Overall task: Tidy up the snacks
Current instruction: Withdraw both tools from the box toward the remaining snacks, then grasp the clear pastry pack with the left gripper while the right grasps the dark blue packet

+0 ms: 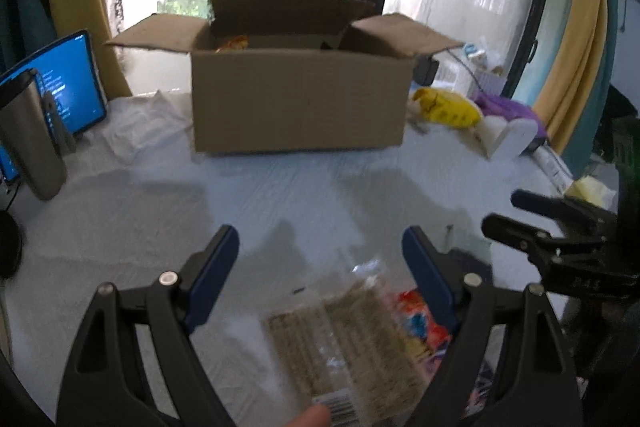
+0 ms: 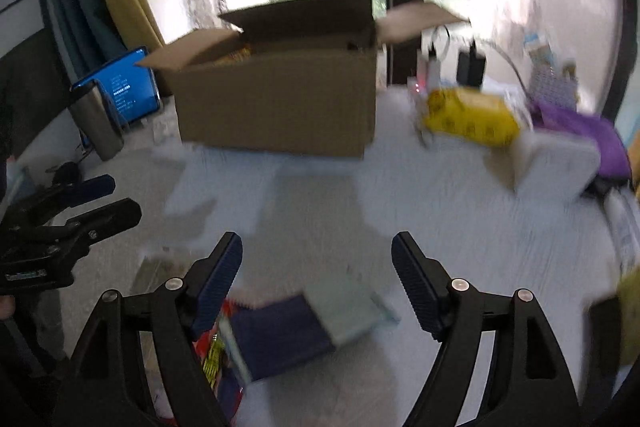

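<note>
While the open brown cardboard box (image 1: 298, 107) at the far side of the white table (image 1: 280, 187) already shows something orange inside, most of the sorting looks unfinished. Several snacks lie on the near edge of the table — a clear packet of pale brown wafers with a barcode label (image 1: 348, 343), a red and orange wrapper (image 1: 416, 323) beside it, and a dark blue flat packet (image 2: 280, 335) with a pale green one (image 2: 344, 311) overlapping it. A yellow snack bag (image 2: 470, 117) rests to the right of the box, outside it. The left gripper (image 1: 320, 259) hangs wide above the wafer packet, gripping nothing. The right gripper (image 2: 316, 267) is also spread wide and empty over the blue packet — its pads touch nothing. By this reading, the job is at an early or middle stage: at least five items remain outside the box.
</note>
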{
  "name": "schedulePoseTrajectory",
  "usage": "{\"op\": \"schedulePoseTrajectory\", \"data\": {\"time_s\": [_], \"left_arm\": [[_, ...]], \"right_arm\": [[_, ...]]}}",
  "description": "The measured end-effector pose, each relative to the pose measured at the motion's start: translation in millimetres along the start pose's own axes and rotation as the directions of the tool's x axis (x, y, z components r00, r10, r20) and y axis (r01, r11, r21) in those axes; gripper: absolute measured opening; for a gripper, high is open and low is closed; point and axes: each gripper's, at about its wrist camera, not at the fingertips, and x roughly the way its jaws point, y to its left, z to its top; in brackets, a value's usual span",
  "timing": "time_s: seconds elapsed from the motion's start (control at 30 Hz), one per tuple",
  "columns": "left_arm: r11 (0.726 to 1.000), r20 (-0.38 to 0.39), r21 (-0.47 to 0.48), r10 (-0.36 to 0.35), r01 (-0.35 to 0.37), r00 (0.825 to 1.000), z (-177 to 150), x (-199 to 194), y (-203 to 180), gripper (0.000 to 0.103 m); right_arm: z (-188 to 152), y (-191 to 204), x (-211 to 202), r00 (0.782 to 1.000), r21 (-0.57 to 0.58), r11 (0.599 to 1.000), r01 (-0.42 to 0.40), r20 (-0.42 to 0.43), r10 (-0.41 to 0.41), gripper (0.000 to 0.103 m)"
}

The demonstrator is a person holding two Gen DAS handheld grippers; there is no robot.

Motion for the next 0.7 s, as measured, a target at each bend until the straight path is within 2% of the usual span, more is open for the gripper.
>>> {"op": "schedulePoseTrajectory", "data": {"time_s": [0.17, 0.4, 0.5, 0.7], "left_arm": [[1.000, -0.020, -0.020, -0.010, 0.010, 1.000, -19, -2, 0, 0.085], [0.999, -0.070, -0.021, -0.030, 0.028, 0.997, -43, -1, -14, 0.085], [1.000, -0.116, -0.005, -0.018, 0.017, 0.993, -55, 7, -23, 0.085], [1.000, -0.158, -0.006, 0.000, -0.001, 0.987, -69, 14, -25, 0.085]], "right_arm": [[-29, 7, 17, 0.997, 0.064, 0.997, 0.034, -0.070, -0.030, 0.081], [-35, 15, 29, 0.995, 0.057, 0.996, 0.061, -0.078, -0.057, 0.081], [-39, 15, 29, 0.993, 0.032, 0.997, 0.075, -0.089, -0.072, 0.081], [-56, -3, 27, 0.986, 0.022, 0.994, 0.109, -0.128, -0.105, 0.082]]}}
